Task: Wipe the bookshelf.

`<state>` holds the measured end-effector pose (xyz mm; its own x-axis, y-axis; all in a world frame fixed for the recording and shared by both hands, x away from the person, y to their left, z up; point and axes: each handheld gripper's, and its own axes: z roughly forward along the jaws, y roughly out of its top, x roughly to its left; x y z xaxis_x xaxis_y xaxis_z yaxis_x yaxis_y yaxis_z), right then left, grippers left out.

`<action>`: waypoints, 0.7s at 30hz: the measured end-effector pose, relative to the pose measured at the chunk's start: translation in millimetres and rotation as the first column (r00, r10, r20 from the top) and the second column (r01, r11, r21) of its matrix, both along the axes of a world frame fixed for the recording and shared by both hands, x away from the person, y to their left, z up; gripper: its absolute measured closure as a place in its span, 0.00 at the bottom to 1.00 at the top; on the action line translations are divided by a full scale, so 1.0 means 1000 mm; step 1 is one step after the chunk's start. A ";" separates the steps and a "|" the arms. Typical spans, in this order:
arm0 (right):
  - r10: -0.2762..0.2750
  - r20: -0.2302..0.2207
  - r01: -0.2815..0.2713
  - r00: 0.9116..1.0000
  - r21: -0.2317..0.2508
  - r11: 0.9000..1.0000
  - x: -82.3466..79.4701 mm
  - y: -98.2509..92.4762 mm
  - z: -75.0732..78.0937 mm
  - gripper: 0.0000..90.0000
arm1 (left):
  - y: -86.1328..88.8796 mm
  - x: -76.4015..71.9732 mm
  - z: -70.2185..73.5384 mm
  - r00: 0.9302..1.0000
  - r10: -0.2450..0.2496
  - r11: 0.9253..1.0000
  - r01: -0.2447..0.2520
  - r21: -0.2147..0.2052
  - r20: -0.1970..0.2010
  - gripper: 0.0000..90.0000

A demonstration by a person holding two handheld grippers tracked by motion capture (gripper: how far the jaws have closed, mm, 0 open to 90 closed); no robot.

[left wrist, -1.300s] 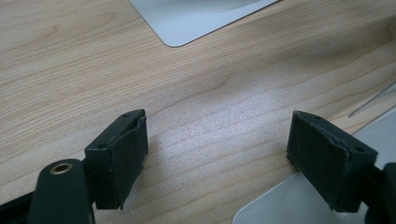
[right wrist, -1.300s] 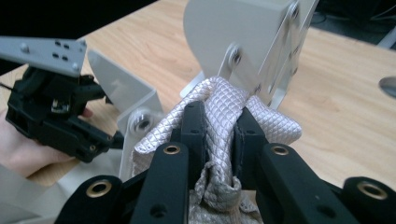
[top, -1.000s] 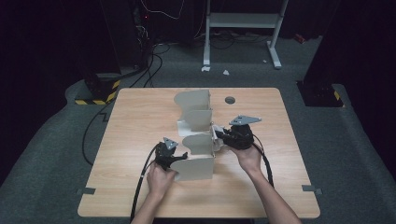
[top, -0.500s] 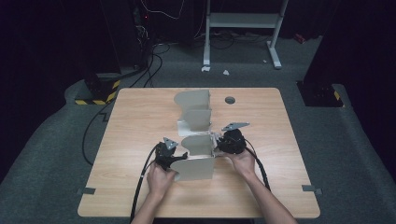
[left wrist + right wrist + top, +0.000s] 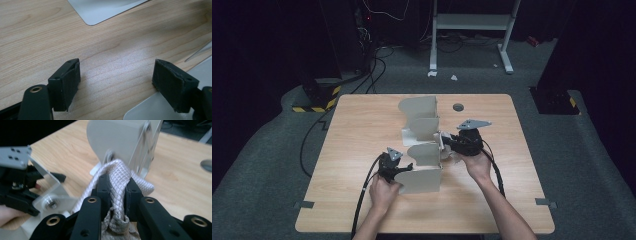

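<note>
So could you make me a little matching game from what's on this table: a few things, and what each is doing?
Things:
1. right tongs
2. left tongs
3. white rope
4. round hole

States:
a. open, nothing between
b. pinched between black pads
c. shut on something
d. in the tabletop's far side

Pairs: 1-c, 2-a, 3-b, 4-d

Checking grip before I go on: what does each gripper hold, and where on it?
The right gripper pinches the white braided rope at a doubled-over bend; the left gripper is open, holding nothing.

left gripper (image 5: 116, 82): jaws wide apart, nothing between | below: wood table (image 5: 37, 37) | grey plate (image 5: 147, 110) touching right jaw | second plate (image 5: 105, 10) at top
</note>
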<state>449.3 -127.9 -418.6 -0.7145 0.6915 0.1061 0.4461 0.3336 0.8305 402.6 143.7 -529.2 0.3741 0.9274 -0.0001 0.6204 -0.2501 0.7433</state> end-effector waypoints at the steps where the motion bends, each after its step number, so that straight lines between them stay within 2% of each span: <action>1: 0.001 0.003 -0.001 1.000 0.000 1.000 0.000 0.000 0.002 0.88 | 0.000 0.000 0.000 1.000 0.000 1.000 0.000 0.000 0.000 0.26; 11: -0.008 0.039 0.007 0.999 0.008 1.000 0.000 0.003 0.011 0.88 | 0.000 0.000 0.000 1.000 -0.001 1.000 0.001 0.000 0.001 0.26; 13: -0.011 0.058 0.010 0.998 0.016 1.000 -0.001 0.002 0.015 0.88 | 0.000 0.000 0.000 1.000 0.000 1.000 0.000 -0.001 0.001 0.26; 21: -0.020 0.069 0.019 0.997 0.024 1.000 -0.001 0.000 0.018 0.88 | 0.000 0.000 0.000 1.000 -0.002 1.000 0.002 -0.002 0.004 0.27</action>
